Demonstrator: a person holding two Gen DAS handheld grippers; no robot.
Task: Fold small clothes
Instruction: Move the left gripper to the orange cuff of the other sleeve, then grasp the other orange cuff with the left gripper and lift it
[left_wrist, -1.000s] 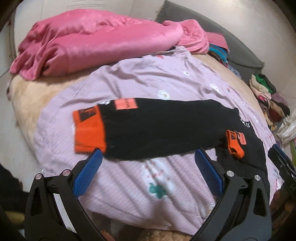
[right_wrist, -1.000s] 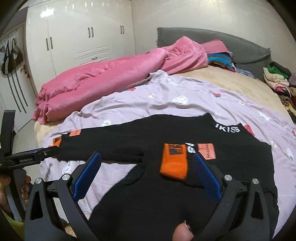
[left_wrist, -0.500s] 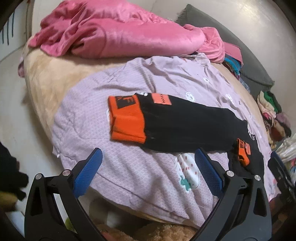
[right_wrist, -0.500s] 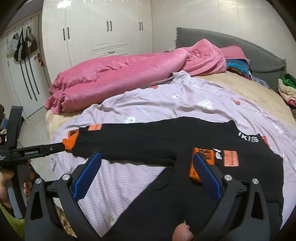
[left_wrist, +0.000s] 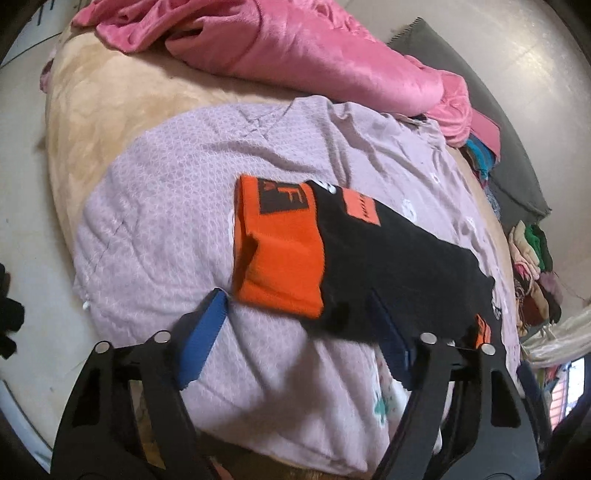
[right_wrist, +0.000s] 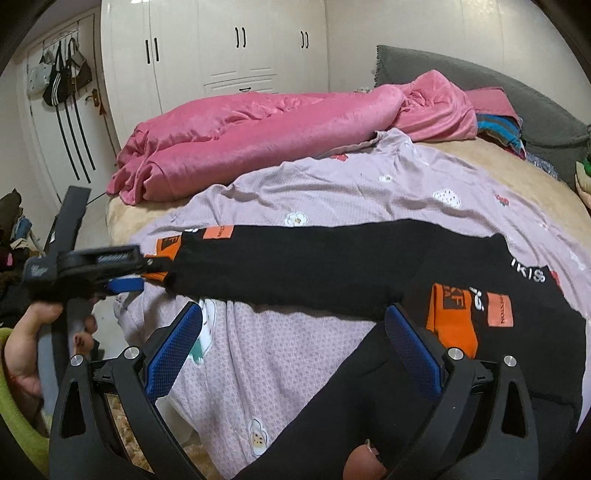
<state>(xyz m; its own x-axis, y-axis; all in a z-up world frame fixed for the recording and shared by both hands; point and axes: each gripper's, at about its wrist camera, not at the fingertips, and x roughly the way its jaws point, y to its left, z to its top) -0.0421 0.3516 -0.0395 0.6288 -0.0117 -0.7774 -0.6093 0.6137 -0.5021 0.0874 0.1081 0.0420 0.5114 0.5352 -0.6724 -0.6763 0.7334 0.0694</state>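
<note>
A small black sweater (right_wrist: 332, 266) with orange cuffs lies flat on a lilac sheet (right_wrist: 295, 354). One sleeve stretches left, its orange cuff (left_wrist: 280, 254) close in the left wrist view. My left gripper (left_wrist: 295, 325) is open, its fingers on either side of the cuff's near edge; it also shows in the right wrist view (right_wrist: 122, 273) at that cuff. The other orange cuff (right_wrist: 450, 314) lies folded on the sweater's body. My right gripper (right_wrist: 295, 336) is open and empty, over the sweater's near hem.
A pink blanket (right_wrist: 258, 125) lies bunched along the bed's far side. A grey headboard cushion (right_wrist: 480, 81) and stacked folded clothes (left_wrist: 532, 266) are at the right. White wardrobes (right_wrist: 221, 48) stand behind. The bed edge drops to the floor at left.
My left gripper has moved forward to the outstretched sleeve's orange cuff, which now sits between its open fingers. My right gripper has drawn back a little.
</note>
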